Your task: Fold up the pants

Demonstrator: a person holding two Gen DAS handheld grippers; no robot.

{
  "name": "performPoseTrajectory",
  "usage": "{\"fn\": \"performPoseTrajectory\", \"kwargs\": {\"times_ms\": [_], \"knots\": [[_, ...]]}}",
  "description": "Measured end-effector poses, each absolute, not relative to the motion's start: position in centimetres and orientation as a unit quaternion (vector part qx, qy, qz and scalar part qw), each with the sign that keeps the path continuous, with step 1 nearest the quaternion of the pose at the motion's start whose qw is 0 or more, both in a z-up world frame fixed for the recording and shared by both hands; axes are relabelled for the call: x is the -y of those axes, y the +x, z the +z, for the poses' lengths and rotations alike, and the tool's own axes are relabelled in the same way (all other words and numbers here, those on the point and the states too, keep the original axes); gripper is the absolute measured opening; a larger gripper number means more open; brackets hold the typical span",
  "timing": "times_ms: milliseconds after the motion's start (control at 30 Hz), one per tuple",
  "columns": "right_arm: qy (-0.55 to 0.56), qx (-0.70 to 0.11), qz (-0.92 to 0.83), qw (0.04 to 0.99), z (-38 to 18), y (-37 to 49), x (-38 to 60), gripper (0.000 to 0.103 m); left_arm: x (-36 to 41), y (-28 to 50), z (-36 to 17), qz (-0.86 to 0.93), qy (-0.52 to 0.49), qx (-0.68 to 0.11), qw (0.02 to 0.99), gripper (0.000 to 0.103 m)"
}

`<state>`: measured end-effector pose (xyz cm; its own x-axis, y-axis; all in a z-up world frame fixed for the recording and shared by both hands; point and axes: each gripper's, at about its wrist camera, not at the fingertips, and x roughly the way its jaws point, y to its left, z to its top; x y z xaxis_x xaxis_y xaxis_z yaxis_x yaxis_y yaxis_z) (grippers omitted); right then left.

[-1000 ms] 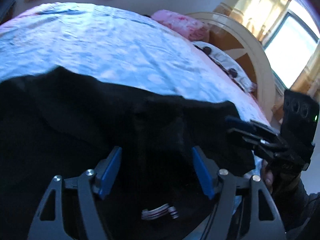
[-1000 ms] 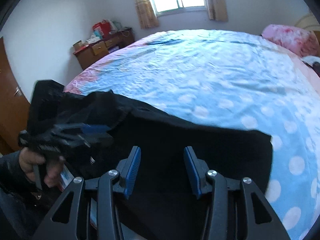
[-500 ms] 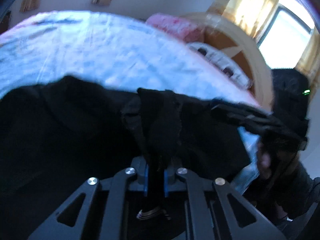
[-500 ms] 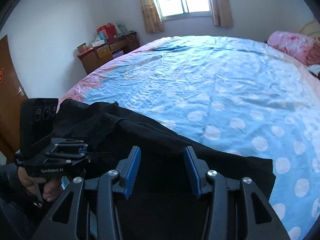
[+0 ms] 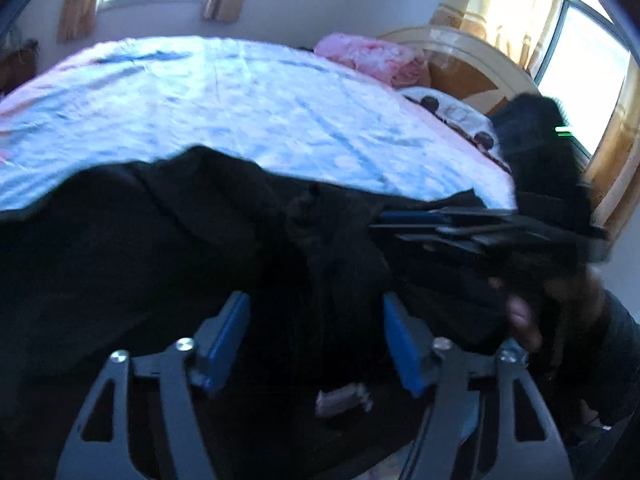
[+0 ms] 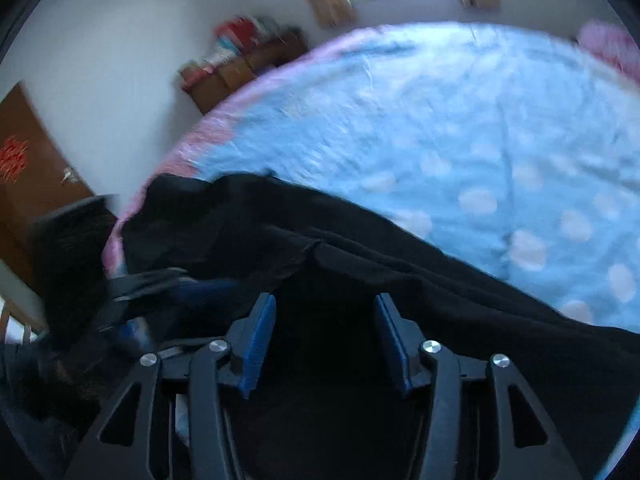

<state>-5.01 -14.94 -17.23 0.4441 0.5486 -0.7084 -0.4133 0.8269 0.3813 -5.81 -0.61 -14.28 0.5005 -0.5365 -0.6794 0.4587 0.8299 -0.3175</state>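
Lying bunched along the near edge of the bed point(image 5: 248, 120), the black pants point(image 5: 120, 264) spread under both grippers, on the blue sheet with pale dots. In the left wrist view the left gripper point(image 5: 316, 344) hangs over the dark cloth with its blue pads well apart; its jaws have just been opening, and a raised fold of the pants stands in the gap ahead of them, but the pads do not press on it. From the right wrist view the right gripper point(image 6: 324, 340) is likewise unclenched over the pants point(image 6: 400, 300), jaws having just widened a little, cloth below and between but not pinched (the picture is blurred). Each gripper shows in the other's view, at the cloth's edge. A pink quilt point(image 5: 372, 58) lies by the headboard point(image 5: 472, 68).
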Motion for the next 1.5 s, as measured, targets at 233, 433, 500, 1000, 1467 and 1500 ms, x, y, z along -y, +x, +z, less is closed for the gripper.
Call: {"fn": "performPoseTrajectory", "kwargs": {"times_ms": [233, 433, 500, 1000, 1467, 1500], "knots": [[0.058, -0.395, 0.323, 0.858, -13.4, -6.9, 12.5, 0.053, -5.5, -7.2, -13.0, -0.231, -0.035, -0.387, 0.892, 0.076], [0.019, -0.462, 0.304, 0.833, -17.6, -4.8, 9.0, 0.056, -11.8, -7.1, -12.2, -0.160, -0.043, -0.385, 0.908, 0.076], [0.028, -0.463, 0.311, 0.830, -17.2, -5.1, 9.0, 0.062, -14.1, -7.3, -11.7, -0.135, -0.039, -0.380, 0.914, 0.079], [-0.010, -0.430, 0.322, 0.844, -15.3, -8.5, 7.1, 0.063, -30.4, -2.5, -13.0, -0.041, -0.109, -0.400, 0.909, 0.095], [-0.018, -0.426, 0.329, 0.843, -16.4, -9.2, 4.5, 0.063, -27.7, -0.1, -15.5, -0.112, -0.077, -0.436, 0.890, 0.056], [-0.019, -0.423, 0.334, 0.842, -16.2, -9.1, 4.1, 0.063, -27.8, 0.0, -15.3, -0.113, -0.081, -0.438, 0.888, 0.050]]}}
